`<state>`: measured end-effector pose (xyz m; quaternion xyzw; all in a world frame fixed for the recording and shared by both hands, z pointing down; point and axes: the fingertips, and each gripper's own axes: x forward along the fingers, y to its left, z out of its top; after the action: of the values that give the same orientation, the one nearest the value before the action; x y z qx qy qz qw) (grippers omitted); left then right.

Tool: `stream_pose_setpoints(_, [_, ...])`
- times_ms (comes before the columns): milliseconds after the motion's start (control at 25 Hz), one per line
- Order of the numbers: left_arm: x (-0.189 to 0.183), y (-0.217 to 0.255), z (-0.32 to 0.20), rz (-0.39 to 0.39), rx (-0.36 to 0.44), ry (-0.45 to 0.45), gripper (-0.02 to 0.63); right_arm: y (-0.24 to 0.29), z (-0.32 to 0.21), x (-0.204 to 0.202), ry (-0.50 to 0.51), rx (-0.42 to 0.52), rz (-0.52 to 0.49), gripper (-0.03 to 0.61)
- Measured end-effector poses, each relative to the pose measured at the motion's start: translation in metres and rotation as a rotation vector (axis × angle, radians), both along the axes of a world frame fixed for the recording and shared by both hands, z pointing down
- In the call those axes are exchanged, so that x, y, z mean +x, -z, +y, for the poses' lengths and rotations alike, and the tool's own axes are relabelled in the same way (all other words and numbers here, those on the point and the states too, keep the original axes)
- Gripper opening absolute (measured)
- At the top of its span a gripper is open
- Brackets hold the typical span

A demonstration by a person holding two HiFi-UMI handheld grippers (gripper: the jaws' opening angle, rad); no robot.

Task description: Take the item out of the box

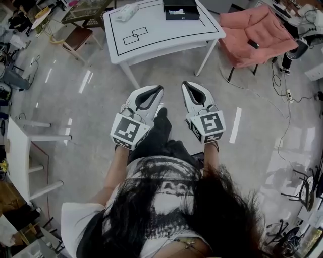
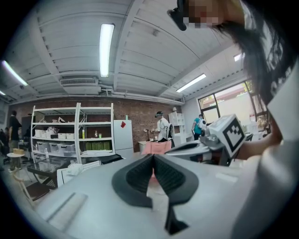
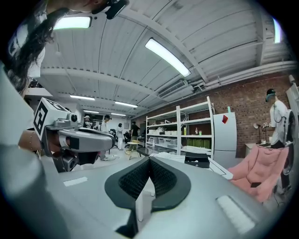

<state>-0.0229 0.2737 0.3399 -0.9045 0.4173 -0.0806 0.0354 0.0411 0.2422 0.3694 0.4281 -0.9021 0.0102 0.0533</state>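
Note:
A black box (image 1: 180,10) lies at the far edge of a white table (image 1: 161,38) marked with black lines, well ahead of me. The right gripper view shows the same box (image 3: 196,160) in the distance, lid on. My left gripper (image 1: 160,88) and right gripper (image 1: 184,83) are held side by side at waist height over the floor, short of the table. The jaw tips of each meet, with nothing between them. Each gripper view shows its own shut jaws, the left gripper (image 2: 153,156) and the right gripper (image 3: 149,159), pointing level into the room.
A crumpled white bag (image 1: 126,11) lies on the table's left part. A pink armchair (image 1: 257,33) stands to the right of the table, a wooden chair (image 1: 75,38) to its left. White furniture (image 1: 20,156) is at my left. Cables (image 1: 287,95) run across the floor at right. Shelves (image 2: 74,135) and people stand far back.

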Motion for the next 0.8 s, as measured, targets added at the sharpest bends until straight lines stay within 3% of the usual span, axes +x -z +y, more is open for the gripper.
stream_pose_setpoints(280, [-0.008, -0.007, -0.042, 0.003, -0.022, 0.006, 0.0, -0.008, -0.042, -0.006, 0.0, -0.025, -0.002, -0.003])
stream_pose_setpoints(800, [-0.039, -0.011, -0.209, 0.012, -0.038, -0.031, 0.0, -0.013, -0.193, -0.034, -0.042, -0.06, 0.033, -0.003])
